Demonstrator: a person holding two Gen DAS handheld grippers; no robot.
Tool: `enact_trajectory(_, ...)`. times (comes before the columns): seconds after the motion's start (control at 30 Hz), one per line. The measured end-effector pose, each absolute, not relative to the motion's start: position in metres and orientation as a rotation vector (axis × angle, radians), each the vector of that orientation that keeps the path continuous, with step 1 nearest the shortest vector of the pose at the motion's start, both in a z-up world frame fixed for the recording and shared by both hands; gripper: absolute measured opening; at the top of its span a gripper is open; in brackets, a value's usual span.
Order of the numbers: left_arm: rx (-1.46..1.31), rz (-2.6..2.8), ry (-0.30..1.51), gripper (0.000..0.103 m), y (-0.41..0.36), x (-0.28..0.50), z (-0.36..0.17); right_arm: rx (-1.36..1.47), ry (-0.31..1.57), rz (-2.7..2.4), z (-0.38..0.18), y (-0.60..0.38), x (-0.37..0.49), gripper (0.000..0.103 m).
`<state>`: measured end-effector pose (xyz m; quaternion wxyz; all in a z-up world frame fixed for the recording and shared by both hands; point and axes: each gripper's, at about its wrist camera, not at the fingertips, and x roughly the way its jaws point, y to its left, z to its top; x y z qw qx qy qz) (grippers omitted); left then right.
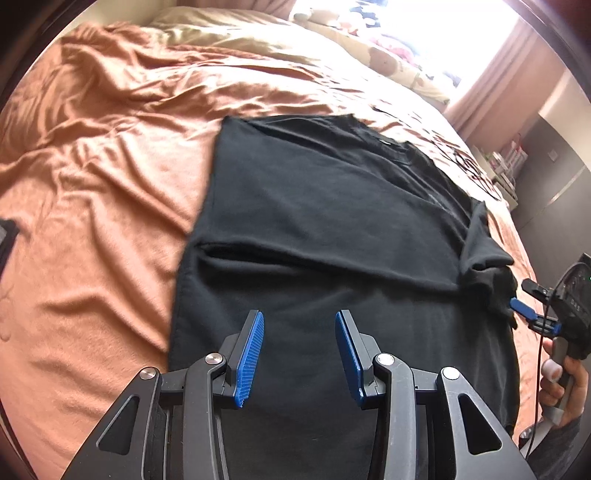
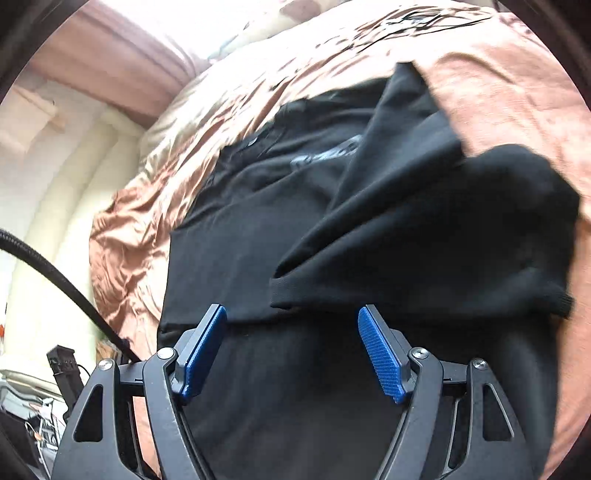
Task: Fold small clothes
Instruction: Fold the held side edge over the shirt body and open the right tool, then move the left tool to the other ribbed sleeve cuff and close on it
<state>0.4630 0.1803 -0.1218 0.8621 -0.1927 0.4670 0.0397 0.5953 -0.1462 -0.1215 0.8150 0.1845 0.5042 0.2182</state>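
Observation:
A black T-shirt [image 1: 325, 206] lies spread on the orange bedsheet [image 1: 92, 184], its left side folded in to a straight edge. My left gripper [image 1: 300, 319] hangs open over the shirt's lower part, with nothing between its blue pads. In the right wrist view the same black shirt [image 2: 295, 229] shows a sleeve [image 2: 443, 221] lying folded across its body, ribbed cuff toward me. My right gripper [image 2: 291, 314] is open just above the cloth near that cuff and holds nothing. The left wrist view also catches the right gripper [image 1: 526, 299] at the shirt's right edge, held by a hand [image 1: 561, 384].
Beige pillows [image 1: 229, 33] and a patterned cover lie at the head of the bed under a bright window with pink curtains [image 1: 491, 70]. Shelves with clutter [image 1: 506, 166] stand past the bed's right side. A black cable [image 2: 55, 277] crosses the left of the right wrist view.

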Motion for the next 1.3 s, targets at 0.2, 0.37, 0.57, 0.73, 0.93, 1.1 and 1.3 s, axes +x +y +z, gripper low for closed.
enact_trajectory(0.2,-0.327,0.005,0.983,0.043,0.13,0.49,-0.109,0.467,0.98,0.388,-0.103,-0.209,0.57,0.072)
enact_trajectory(0.37,-0.266,-0.07,0.98,0.043,0.078,0.518,-0.098,0.541,0.9,0.285,-0.094,-0.252,0.555,0.072)
enact_trajectory(0.57,-0.165,-0.189,0.971,0.043,0.001,0.547,-0.084,0.648,0.851,0.21,-0.106,-0.291,0.54,0.072)
enact_trajectory(0.73,-0.107,-0.291,0.982,0.043,-0.065,0.572,-0.085,0.724,0.82,0.176,-0.118,-0.323,0.514,0.072)
enact_trajectory(0.93,-0.048,-0.393,1.019,0.043,-0.145,0.598,-0.103,0.738,0.857,0.196,-0.125,-0.341,0.506,0.072)
enact_trajectory(1.1,0.007,-0.46,1.048,0.043,-0.203,0.615,-0.122,0.76,0.856,0.157,-0.122,-0.364,0.505,0.071)
enact_trajectory(1.3,0.085,-0.526,1.061,0.043,-0.259,0.633,-0.142,0.794,0.836,0.128,-0.12,-0.385,0.498,0.067)
